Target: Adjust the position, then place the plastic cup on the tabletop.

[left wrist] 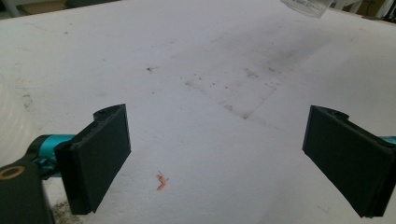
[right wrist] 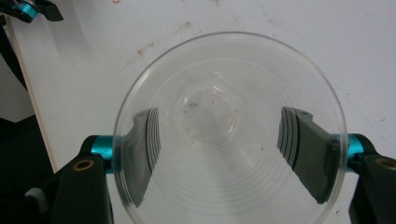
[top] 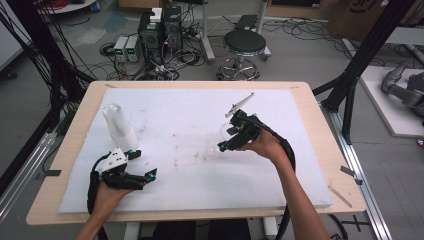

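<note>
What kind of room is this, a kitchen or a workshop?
Most likely a robotics lab: a padded table, computers amid tangled cables on the floor, a stool and black frame posts.

Bottle (top: 120, 127) stood on desk (top: 310, 107) at left, just behind left gripper (top: 142, 165). Clear cup (top: 223, 136) held above desk centre between fingers (right wrist: 306, 151) of right gripper (top: 227, 142), well apart from bottle.

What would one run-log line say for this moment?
left gripper: open, empty | right gripper: shut on clear cup | bottle: upright on mat
</note>
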A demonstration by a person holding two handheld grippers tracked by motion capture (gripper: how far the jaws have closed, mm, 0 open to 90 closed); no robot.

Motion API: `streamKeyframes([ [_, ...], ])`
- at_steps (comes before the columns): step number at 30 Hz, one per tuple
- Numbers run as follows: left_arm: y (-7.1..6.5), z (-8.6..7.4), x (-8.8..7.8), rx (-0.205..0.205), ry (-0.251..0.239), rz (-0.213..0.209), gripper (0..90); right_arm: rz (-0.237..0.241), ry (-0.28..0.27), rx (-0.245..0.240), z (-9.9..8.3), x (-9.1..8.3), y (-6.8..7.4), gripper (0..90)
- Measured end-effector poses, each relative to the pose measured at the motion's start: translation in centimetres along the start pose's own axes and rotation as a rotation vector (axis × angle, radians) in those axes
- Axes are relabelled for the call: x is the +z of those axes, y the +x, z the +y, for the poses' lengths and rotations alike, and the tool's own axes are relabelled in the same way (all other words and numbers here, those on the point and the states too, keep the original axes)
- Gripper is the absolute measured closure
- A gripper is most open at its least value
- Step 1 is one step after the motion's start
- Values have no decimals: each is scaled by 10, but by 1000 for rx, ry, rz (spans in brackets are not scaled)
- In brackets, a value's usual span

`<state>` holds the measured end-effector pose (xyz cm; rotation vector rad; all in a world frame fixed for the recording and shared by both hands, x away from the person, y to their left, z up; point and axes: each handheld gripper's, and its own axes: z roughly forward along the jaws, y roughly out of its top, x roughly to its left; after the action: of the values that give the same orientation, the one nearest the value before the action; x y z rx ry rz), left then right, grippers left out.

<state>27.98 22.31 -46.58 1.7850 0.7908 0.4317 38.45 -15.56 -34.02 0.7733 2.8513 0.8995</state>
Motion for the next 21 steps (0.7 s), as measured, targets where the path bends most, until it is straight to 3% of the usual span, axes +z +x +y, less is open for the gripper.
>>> streamKeyframes([
  [21,1,0,0,-12,1,-7,77,-16,31,5,4,10,-4,295],
])
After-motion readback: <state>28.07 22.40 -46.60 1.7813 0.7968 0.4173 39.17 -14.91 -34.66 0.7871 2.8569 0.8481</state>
